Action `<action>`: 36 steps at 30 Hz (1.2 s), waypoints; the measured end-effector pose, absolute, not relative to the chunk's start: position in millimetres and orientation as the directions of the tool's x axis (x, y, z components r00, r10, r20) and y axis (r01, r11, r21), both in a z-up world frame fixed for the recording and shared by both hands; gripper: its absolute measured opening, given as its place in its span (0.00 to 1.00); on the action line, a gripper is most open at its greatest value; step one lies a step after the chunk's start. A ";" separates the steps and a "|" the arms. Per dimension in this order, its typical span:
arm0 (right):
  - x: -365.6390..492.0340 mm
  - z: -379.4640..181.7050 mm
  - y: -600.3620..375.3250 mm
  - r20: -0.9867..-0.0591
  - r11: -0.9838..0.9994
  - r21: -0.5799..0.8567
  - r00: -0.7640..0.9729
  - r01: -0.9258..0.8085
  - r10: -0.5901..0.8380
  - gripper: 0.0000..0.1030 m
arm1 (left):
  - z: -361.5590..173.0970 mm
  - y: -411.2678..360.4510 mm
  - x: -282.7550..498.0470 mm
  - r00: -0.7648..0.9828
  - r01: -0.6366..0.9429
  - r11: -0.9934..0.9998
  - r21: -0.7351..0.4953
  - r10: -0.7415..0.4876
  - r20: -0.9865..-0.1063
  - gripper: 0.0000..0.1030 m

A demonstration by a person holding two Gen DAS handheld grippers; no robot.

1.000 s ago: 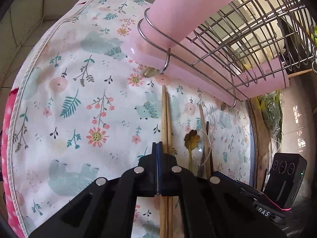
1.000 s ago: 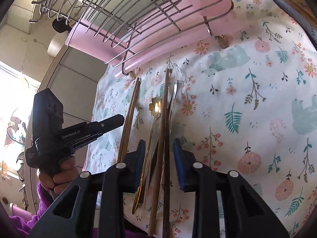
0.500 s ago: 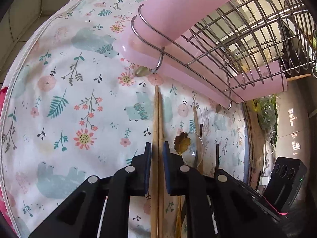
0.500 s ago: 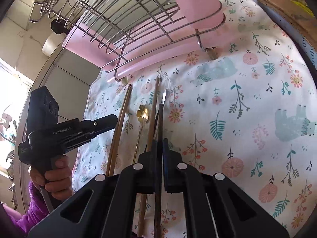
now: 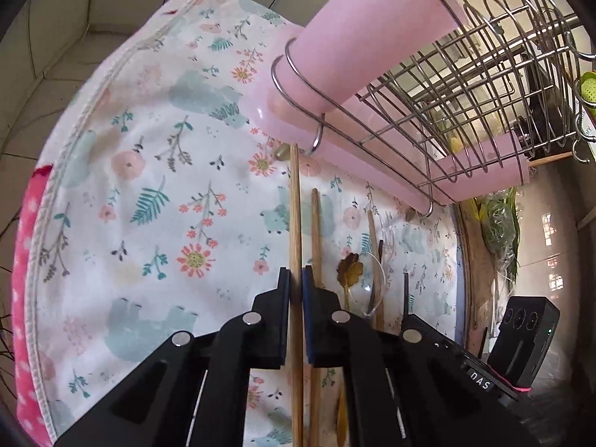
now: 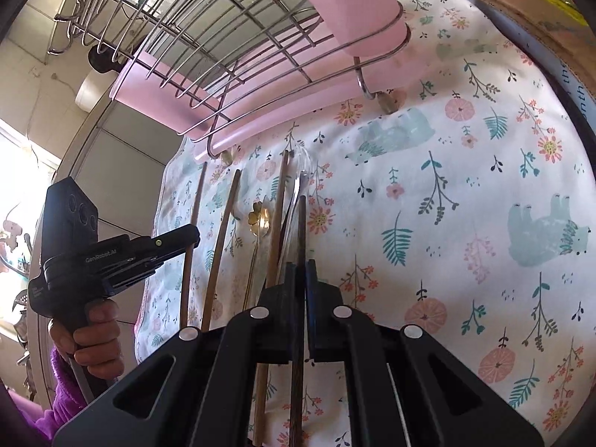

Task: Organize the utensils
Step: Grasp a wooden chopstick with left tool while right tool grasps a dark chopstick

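Note:
Several utensils lie side by side on a floral cloth (image 5: pixel 156 193) in front of a wire dish rack (image 5: pixel 428 104). My left gripper (image 5: pixel 295 272) has its jaws closing on a light wooden chopstick (image 5: pixel 295 205), and the blue pads press its sides. Its mate (image 5: pixel 316 223) lies just to the right. My right gripper (image 6: pixel 301 264) is shut on a dark brown chopstick (image 6: pixel 301 223). Between the two lie a gold flower-handled spoon (image 6: pixel 260 219), a clear spoon (image 6: pixel 303 160) and another wooden chopstick (image 6: pixel 279 205). The left gripper (image 6: pixel 192 234) also shows in the right wrist view, held by a hand.
A pink cylinder holder (image 5: pixel 372 11) sits in a wire ring at the rack's corner, over a pink drip tray (image 5: pixel 372 164). The rack's feet rest on the cloth. A pink dotted towel (image 5: pixel 26 260) edges the cloth. A purple sleeve (image 6: pixel 63 383) is at lower left.
The left jaws went from shut beside the chopstick pair to open around it, then closed on one stick, which now stands apart from its mate. The right jaws closed on the dark chopstick.

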State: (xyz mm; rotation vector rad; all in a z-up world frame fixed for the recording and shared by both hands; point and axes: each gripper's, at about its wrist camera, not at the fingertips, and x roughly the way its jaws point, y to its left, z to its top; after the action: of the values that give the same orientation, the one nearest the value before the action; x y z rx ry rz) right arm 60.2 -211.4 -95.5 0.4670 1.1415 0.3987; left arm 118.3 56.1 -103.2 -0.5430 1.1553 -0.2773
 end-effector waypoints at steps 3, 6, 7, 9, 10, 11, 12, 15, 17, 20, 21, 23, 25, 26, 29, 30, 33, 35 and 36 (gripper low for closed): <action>58.7 -94.7 -213.8 -0.772 0.842 0.536 0.368 -0.061 0.518 0.05 | -103.2 63.5 116.8 0.389 -0.070 0.875 -0.479 -0.418 -0.821 0.06; 59.4 -94.8 -216.9 -0.781 0.851 0.524 0.371 -0.046 0.501 0.05 | -110.3 67.0 120.8 0.354 -0.088 0.897 -0.433 -0.378 -0.855 0.06; 59.9 -95.2 -218.1 -0.787 0.855 0.517 0.371 -0.039 0.493 0.05 | -113.1 66.5 122.5 0.338 -0.087 0.904 -0.418 -0.367 -0.866 0.06; 60.7 -96.5 -219.3 -0.801 0.866 0.499 0.365 -0.032 0.475 0.05 | -116.9 63.0 126.8 0.310 -0.075 0.914 -0.400 -0.359 -0.880 0.06; 61.1 -97.5 -219.2 -0.809 0.872 0.489 0.360 -0.029 0.466 0.05 | -117.6 60.5 128.5 0.302 -0.070 0.918 -0.390 -0.353 -0.885 0.07; 62.1 -98.5 -218.4 -0.819 0.880 0.475 0.352 -0.028 0.454 0.05 | -117.6 58.1 131.2 0.294 -0.061 0.923 -0.379 -0.346 -0.891 0.07; 62.9 -99.0 -217.8 -0.827 0.886 0.463 0.344 -0.030 0.444 0.05 | -117.0 56.5 134.3 0.284 -0.049 0.929 -0.368 -0.340 -0.897 0.08; 66.2 -99.7 -215.8 -0.840 0.893 0.450 0.324 -0.032 0.435 0.06 | -116.1 54.6 142.8 0.244 -0.033 0.938 -0.345 -0.327 -0.913 0.08; 69.9 -100.7 -211.7 -0.853 0.902 0.431 0.307 -0.041 0.422 0.06 | -115.9 52.8 147.7 0.218 -0.025 0.944 -0.329 -0.316 -0.923 0.08; 75.2 -99.5 -204.7 -0.875 0.919 0.389 0.285 -0.064 0.390 0.06 | -114.3 49.1 152.9 0.191 0.000 0.956 -0.292 -0.287 -0.939 0.08; 76.0 -98.8 -202.3 -0.883 0.926 0.371 0.280 -0.071 0.376 0.07 | -114.4 47.5 154.2 0.184 0.005 0.960 -0.281 -0.277 -0.943 0.08; 79.4 -99.3 -197.3 -0.896 0.935 0.344 0.269 -0.083 0.354 0.07 | -115.1 41.0 157.7 0.170 0.017 0.966 -0.259 -0.258 -0.951 0.08; 81.5 -99.0 -193.2 -0.905 0.944 0.317 0.268 -0.091 0.330 0.07 | -114.7 39.2 159.9 0.163 0.024 0.968 -0.248 -0.248 -0.955 0.08; 84.0 -99.0 -188.7 -0.907 0.947 0.307 0.274 -0.093 0.320 0.07 | -114.6 38.8 160.3 0.162 0.028 0.969 -0.245 -0.246 -0.956 0.08; 82.8 -99.1 -183.0 -0.904 0.954 0.280 0.305 -0.106 0.299 0.07 | -113.8 37.4 159.8 0.184 0.036 0.970 -0.240 -0.242 -0.953 0.07; 82.1 -99.7 -182.1 -0.901 0.954 0.281 0.314 -0.106 0.300 0.07 | -113.8 37.7 157.4 0.201 0.046 0.971 -0.235 -0.239 -0.950 0.06; 79.1 -100.6 -185.8 -0.882 0.946 0.307 0.342 -0.102 0.324 0.07 | -112.4 36.3 148.6 0.261 0.046 0.968 -0.246 -0.250 -0.933 0.06; 76.0 -99.9 -191.6 -0.865 0.938 0.332 0.364 -0.101 0.346 0.06 | -109.0 40.6 140.2 0.297 0.026 0.961 -0.276 -0.271 -0.916 0.06; 74.5 -98.9 -194.6 -0.856 0.933 0.346 0.374 -0.097 0.357 0.05 | -105.9 43.3 135.3 0.318 0.016 0.956 -0.291 -0.281 -0.905 0.06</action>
State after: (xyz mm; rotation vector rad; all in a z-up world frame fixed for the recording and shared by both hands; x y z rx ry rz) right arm 74.5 -194.6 -98.9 0.2547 1.1540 0.2947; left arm 135.3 43.3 -105.9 -0.2462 1.2349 -0.1980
